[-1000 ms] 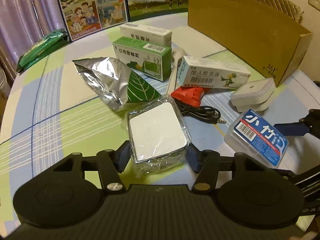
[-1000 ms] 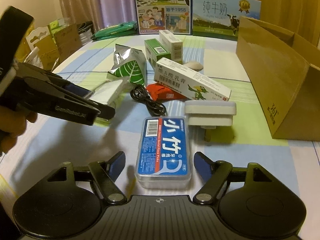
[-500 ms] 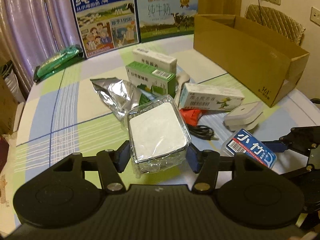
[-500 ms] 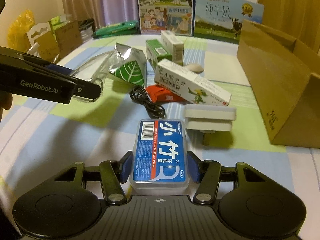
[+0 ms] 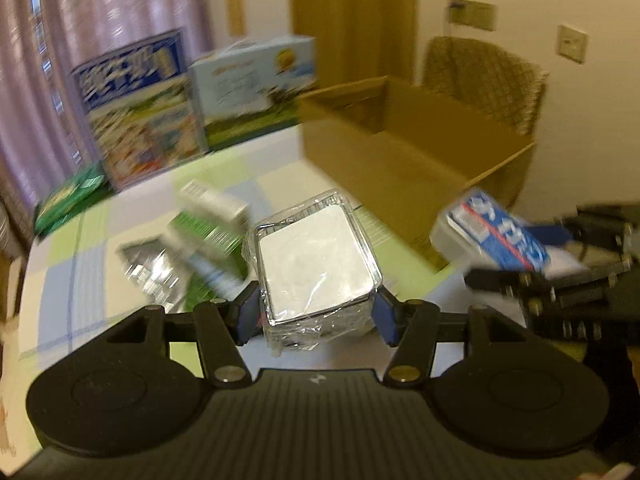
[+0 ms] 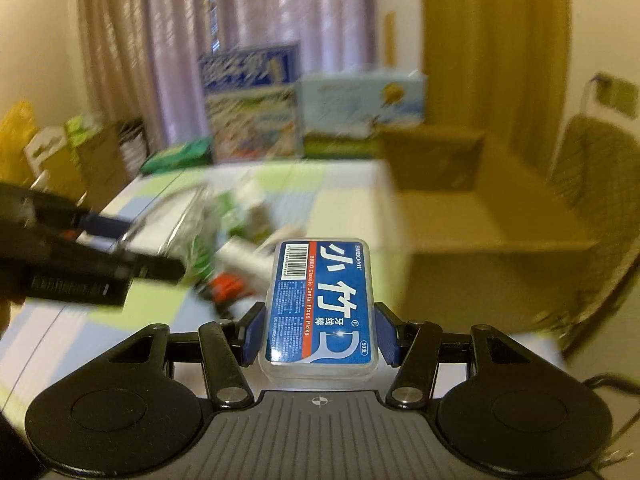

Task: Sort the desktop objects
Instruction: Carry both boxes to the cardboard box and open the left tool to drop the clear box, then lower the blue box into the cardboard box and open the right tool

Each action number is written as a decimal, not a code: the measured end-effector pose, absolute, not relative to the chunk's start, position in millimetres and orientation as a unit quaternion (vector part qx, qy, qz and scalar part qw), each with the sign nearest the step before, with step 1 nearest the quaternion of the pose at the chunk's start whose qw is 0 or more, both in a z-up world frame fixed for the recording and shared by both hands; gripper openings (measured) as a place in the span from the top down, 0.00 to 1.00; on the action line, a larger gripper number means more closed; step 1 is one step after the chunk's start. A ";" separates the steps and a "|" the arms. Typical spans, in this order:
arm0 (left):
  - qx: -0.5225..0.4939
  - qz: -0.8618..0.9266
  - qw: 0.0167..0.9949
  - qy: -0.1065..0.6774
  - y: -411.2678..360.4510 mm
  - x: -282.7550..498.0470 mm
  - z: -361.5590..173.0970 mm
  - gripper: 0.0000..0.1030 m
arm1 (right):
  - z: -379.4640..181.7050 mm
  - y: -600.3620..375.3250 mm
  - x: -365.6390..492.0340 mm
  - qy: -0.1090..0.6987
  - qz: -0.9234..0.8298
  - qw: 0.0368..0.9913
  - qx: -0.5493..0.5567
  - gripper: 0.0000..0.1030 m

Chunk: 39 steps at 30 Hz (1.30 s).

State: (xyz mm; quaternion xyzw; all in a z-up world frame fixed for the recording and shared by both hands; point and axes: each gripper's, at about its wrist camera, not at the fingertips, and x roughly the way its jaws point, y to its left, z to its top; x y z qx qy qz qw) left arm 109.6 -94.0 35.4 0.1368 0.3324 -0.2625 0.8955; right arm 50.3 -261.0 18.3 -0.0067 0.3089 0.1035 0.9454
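- Since both loads left the bench, the left claw clamps a wrapped white box.
- Right claw clamps a floss case; cardboard box lies ahead, likely the drop.

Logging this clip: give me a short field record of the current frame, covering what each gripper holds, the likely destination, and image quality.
left gripper: shut on plastic-wrapped white box, lifted off the table
right gripper: shut on floss pick case, also in the air
likely destination: open cardboard box ahead, on the tablecloth; nothing released yet
left on table: foil pouch and medicine cartons, blurred
backdrop: milk cartons standing at the table's far edge
image quality: heavy motion blur beyond the held items
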 end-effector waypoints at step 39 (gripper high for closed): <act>0.174 -0.333 0.874 0.308 -276.0 194.2 29.4 0.35 | 24.1 -434.7 177.4 0.333 0.041 0.941 0.046 0.48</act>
